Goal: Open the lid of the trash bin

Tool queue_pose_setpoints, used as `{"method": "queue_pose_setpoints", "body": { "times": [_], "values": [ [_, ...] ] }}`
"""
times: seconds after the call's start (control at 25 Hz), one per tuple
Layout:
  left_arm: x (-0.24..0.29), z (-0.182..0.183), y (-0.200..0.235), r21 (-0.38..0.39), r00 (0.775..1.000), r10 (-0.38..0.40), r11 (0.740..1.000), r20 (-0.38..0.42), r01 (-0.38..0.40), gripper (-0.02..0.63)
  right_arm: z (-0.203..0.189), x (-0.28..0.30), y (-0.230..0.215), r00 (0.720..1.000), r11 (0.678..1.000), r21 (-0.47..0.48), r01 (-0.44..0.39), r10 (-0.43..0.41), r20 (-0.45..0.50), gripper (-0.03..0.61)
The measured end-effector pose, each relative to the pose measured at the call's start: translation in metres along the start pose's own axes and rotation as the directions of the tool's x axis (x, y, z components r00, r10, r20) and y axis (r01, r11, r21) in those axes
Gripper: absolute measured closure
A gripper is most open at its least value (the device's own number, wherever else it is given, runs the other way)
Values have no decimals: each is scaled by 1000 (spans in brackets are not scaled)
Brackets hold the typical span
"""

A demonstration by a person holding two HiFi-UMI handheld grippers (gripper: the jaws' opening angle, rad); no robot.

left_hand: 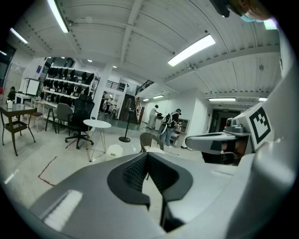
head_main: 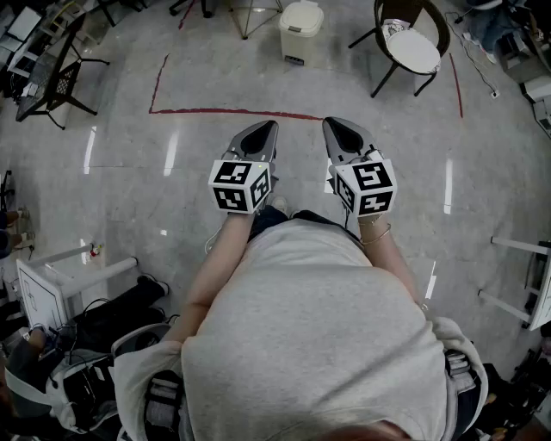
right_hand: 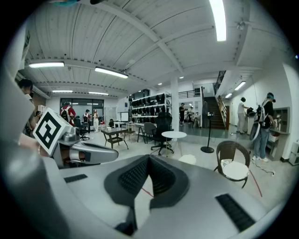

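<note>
Trash bin (head_main: pixel 301 30): lid down | left gripper (head_main: pixel 269 127), right gripper (head_main: pixel 331 124): jaws together, empty, well short of bin | risk: we may shove the light bin, not lift its lid.

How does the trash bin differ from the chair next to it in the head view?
The trash bin is a pale, boxy tub with its lid down; the chair is an open dark frame around a round white seat. The trash bin stands almost straight ahead of the left gripper and right gripper; the chair sits off to the right. Both stand on the floor beyond the red tape line, untouched.
</note>
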State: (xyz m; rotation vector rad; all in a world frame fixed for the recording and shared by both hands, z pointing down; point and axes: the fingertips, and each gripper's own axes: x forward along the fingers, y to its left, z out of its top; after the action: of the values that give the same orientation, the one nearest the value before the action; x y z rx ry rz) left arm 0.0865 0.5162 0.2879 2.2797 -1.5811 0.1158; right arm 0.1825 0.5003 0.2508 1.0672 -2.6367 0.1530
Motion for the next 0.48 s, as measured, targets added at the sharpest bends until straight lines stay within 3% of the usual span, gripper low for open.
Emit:
{"method": "queue_pose_setpoints", "body": {
  "times": [0.48],
  "values": [
    [5,-4,10,-32,1000,22,999,-18,-23,606,-4,12,-9,1000,1000,8,0,0,-15,572]
  ]
}}
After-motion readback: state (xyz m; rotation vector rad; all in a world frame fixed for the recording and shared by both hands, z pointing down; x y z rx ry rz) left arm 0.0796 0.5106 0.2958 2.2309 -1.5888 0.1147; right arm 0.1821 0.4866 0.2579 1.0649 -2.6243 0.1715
